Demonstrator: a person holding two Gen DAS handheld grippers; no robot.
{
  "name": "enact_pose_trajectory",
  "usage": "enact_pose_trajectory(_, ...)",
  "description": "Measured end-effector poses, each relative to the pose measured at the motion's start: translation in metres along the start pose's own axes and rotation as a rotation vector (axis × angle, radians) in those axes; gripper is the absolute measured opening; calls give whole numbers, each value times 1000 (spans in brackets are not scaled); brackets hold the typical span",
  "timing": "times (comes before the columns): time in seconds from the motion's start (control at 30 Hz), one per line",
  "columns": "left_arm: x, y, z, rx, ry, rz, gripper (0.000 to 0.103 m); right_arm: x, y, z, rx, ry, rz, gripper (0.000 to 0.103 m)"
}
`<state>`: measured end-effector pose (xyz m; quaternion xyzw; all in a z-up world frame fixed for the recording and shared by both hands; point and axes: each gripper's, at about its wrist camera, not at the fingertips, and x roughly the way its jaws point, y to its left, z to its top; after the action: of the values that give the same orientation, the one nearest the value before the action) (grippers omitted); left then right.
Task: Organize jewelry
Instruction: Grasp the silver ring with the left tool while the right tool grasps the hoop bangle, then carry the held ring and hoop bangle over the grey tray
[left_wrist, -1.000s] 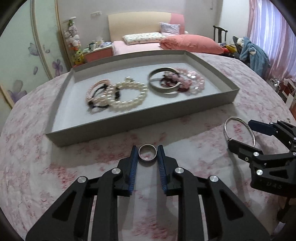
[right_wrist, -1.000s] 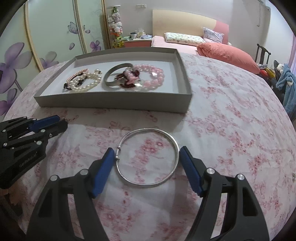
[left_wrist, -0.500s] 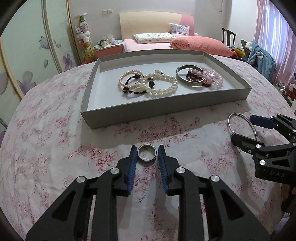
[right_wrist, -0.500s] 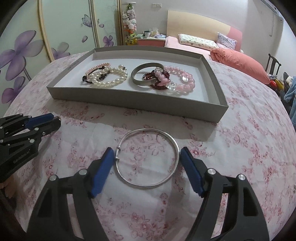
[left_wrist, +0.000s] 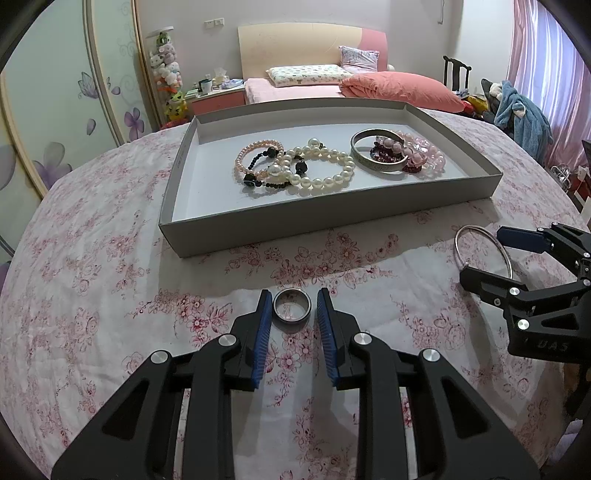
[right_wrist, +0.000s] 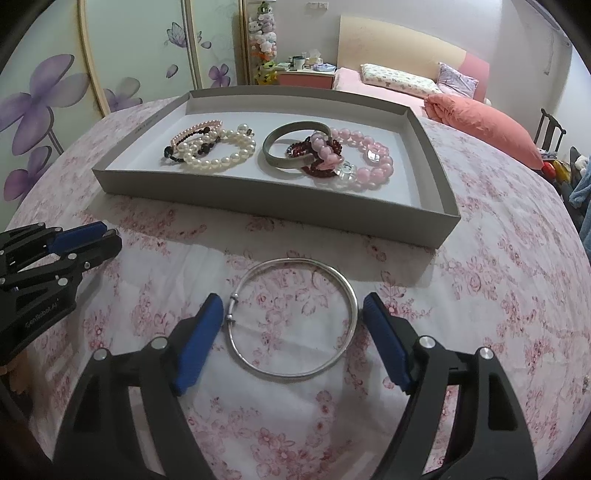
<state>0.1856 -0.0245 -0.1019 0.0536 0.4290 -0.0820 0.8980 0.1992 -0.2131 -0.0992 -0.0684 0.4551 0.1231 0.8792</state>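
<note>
A wide silver ring lies on the floral cloth between the blue pads of my left gripper, with a thin gap on each side. A thin silver bangle lies flat between the pads of my right gripper, which stand just clear of it. Both grippers are open. The left view shows the bangle and the right gripper at its right edge. The grey tray beyond holds a pearl bracelet, a pink and black bead bracelet, a grey bangle and pink beads.
The table is round, with a pink floral cloth. In the right view the tray stands close behind the bangle and my left gripper is at the left edge. A bed, a wardrobe and a chair lie beyond the table.
Both views have swung, so the tray sits more to the right and a little farther off. Ring and bangle stay between the fingers. The left pads stand slightly wider around the ring.
</note>
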Motion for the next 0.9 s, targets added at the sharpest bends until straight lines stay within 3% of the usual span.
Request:
enact_pose_trajectory(0.17,-1,-3,-1,-9,-1,0,23,-4,0,-3,8,23,0,71)
enact_pose_trajectory(0.47,-7,6,-6,-72,-10,-14,22,-19,0,-14,65,-46,14,70)
enact_pose_trajectory(0.9,-34,12,-6,-128,-124,-26,22,-45,11,-10,81,-168,26,70)
